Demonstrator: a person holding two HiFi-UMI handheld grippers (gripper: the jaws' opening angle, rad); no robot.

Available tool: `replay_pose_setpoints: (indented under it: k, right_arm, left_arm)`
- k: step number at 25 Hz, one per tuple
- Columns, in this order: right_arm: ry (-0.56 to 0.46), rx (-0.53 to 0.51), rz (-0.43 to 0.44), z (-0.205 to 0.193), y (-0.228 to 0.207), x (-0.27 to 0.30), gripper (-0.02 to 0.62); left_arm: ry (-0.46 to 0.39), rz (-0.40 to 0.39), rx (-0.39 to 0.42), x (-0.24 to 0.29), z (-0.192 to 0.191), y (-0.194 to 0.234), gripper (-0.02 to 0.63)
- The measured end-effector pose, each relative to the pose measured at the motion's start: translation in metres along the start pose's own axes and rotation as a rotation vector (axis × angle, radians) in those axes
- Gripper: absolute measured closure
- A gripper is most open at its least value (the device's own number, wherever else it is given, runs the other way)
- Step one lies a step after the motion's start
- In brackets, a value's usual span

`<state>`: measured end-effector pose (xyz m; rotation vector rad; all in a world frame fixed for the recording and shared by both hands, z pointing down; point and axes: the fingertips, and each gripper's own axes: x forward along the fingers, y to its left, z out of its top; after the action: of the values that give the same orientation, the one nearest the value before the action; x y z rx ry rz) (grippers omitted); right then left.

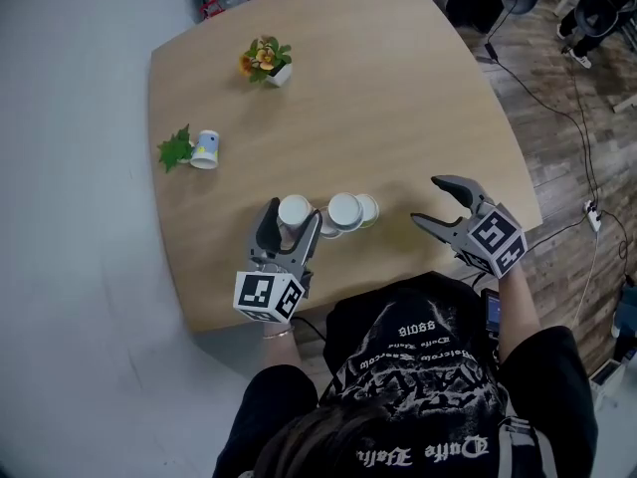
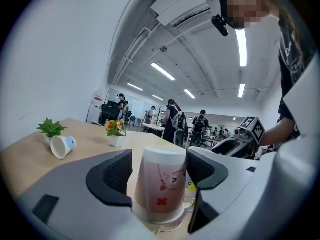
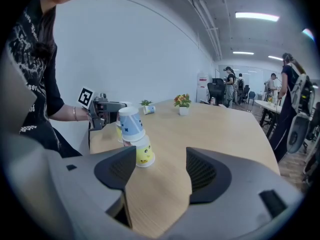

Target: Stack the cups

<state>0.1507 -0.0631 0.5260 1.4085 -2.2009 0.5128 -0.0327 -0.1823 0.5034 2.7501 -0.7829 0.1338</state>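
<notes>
- Presently the left gripper sits low at the near edge of the tabletop, its jaws spread around a pink cup.
- The pink cup stands upside down, base up, between the jaws. A sliver of tabletop shows between the cup and the left pad. The right pad is just beside the cup wall, and contact there cannot be confirmed.
- A second white rim shows just beneath the pink cup's rim. Whether it belongs to another cup cannot be told.
- Just right of the pink cup, a blue cup with a cross mark rests tilted, base up, on an inverted yellow cup with a face print.
- The right gripper hangs over the tabletop's near right side, apart from the cups. Its jaws are spread wide, with only bare wood between them.
- A tipped cup lies on its side near the left edge, touching a small green plant.
- A flower pot stands upright at the far side, well apart from the cups.
- People stand in the room beyond the tabletop.
</notes>
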Motion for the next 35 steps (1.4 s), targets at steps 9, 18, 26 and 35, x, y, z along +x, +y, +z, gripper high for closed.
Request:
replay_pose_setpoints:
  k: [9,18,26,35]
  right_arm:
    - [-0.009,-0.005,-0.014,0.004,-0.006,0.0,0.272]
    - [-0.006,0.039,0.017,-0.003,-0.002,0.006,0.272]
    - [-0.011,0.072,0.0,-0.002,-0.01,0.019,0.272]
    - [0.026,0.115,-0.01,-0.006,-0.008,0.038,0.272]
  left_arm:
    - [0.032,0.009,0.02,-0.005,0.003,-0.002,0.252]
    - [-0.1,0.024,-0.158,-0.036,0.053,0.014,0.241]
    - [0.031,0.279,0.098,-0.047,0.078,0.108,0.241]
    - [0.473,0.239,0.291,0.02,0.062,0.195,0.242]
